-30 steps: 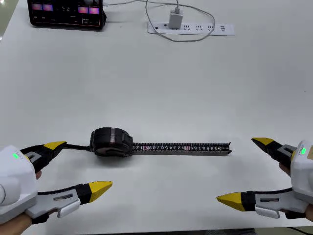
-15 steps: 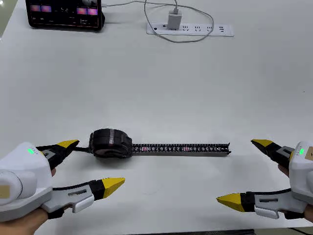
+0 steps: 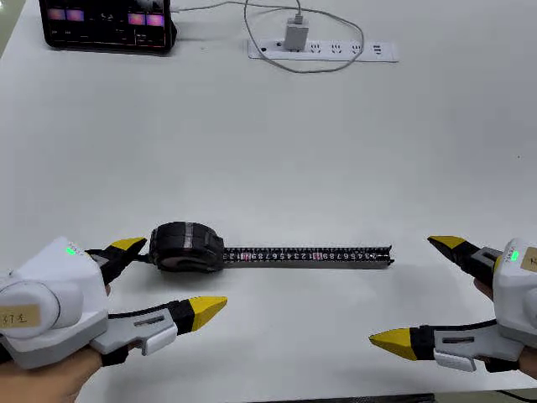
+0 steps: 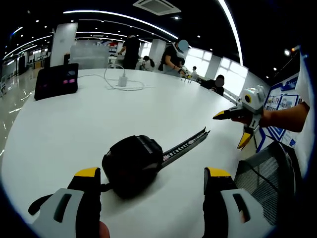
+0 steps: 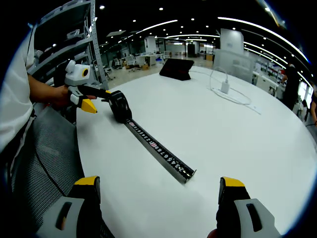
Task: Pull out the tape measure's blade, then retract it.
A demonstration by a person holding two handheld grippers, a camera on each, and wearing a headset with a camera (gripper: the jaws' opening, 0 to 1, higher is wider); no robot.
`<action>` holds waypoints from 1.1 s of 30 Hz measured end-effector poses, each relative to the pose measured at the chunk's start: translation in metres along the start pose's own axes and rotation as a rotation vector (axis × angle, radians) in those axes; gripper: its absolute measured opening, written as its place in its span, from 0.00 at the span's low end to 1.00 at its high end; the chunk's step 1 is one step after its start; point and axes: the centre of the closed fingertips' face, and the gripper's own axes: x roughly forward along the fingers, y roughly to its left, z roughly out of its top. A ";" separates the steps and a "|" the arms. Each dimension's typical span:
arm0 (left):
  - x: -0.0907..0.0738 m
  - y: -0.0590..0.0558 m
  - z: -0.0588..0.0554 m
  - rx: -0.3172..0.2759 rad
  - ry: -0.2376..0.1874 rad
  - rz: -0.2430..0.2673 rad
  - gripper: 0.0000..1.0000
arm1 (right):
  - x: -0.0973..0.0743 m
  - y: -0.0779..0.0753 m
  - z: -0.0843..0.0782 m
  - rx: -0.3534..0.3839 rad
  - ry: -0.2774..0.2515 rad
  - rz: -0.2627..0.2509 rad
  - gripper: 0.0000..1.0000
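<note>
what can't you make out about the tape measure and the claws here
- Blade numbers: too small in the head view, blurred in the right gripper view.
- Tape measure case: any lock button is lost in its dark body, head and left gripper views.
- Right claw: its body runs off the head view's right edge.
- Tablet: cut off by the head view's top edge.

blade (image 3: 307,253) — scale digits 1–9, repeating
</note>
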 end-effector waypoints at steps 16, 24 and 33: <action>0.007 0.000 0.001 -0.045 -0.012 0.048 0.83 | -0.001 -0.002 0.001 -0.004 0.004 0.000 0.98; 0.011 0.001 0.002 -0.076 -0.016 0.131 0.81 | -0.002 -0.013 0.004 -0.033 0.019 -0.001 0.94; 0.015 0.007 -0.001 -0.117 -0.009 0.216 0.77 | 0.004 -0.029 -0.004 -0.070 0.040 0.006 0.85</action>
